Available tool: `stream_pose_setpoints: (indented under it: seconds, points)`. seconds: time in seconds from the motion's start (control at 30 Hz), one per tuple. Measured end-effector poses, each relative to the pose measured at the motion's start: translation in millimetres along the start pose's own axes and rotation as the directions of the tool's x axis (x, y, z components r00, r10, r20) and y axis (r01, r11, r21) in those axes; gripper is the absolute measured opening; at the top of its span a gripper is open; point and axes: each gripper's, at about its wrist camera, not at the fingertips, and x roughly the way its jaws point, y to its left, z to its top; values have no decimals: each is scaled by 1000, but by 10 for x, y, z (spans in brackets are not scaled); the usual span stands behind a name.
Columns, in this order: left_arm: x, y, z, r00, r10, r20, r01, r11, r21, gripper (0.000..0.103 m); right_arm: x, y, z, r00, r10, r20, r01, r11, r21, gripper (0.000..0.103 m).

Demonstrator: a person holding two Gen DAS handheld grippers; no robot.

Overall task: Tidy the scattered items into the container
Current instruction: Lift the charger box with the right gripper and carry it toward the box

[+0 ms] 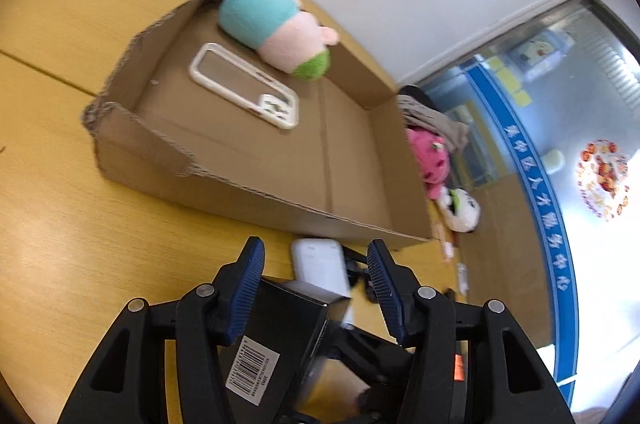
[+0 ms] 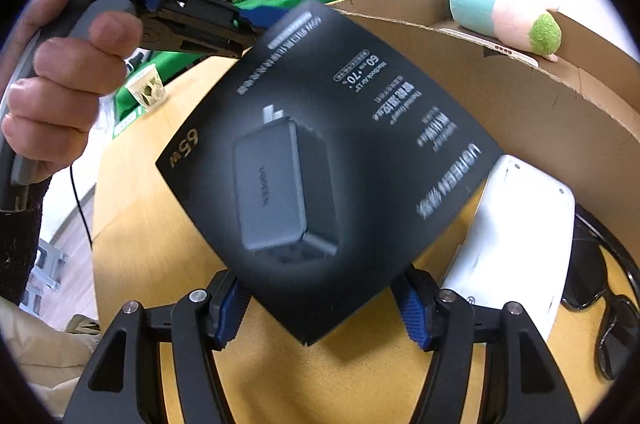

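Table (image 1: 60, 183): wood, we see carton (image 1: 248, 159) on it
Carton: holds plush (image 1: 272, 31), phone case (image 1: 240, 83)
Right gripper (image 2: 320, 312): clamps black box (image 2: 320, 151)
Left gripper (image 1: 316, 272): jaws released, box between

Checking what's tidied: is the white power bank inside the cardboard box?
No, the power bank lies on the table outside the cardboard box.

The cardboard box (image 1: 256, 127) has much free floor in its near half; the phone case (image 1: 244, 85) and the plush toy (image 1: 276, 27) occupy the far part. Its near wall, the white device (image 1: 320, 264) and the sunglasses (image 2: 600, 276) block the low way in.
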Motion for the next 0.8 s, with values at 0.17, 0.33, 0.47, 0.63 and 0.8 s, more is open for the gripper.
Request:
stream_pose_setpoints:
  seconds: [0.17, 0.33, 0.47, 0.63, 0.8]
  points:
    - [49, -204, -39, 999, -36, -20, 37, 998, 43, 57, -134, -39, -150, 998, 52, 22, -53, 998, 22, 64]
    - [116, -304, -72, 995, -89, -54, 92, 994, 54, 57, -208, 42, -246, 997, 77, 23, -77, 997, 23, 68]
    - [166, -435, -124, 992, -108, -69, 114, 989, 93, 57, -255, 67, -280, 996, 80, 26, -80, 997, 8, 71]
    - [139, -478, -128, 991, -119, -67, 125, 988, 93, 57, -380, 77, -353, 996, 71, 45, -71, 997, -1, 71]
    - [113, -648, -92, 994, -100, -47, 106, 983, 149, 57, -552, 57, -399, 993, 76, 89, -78, 997, 23, 68]
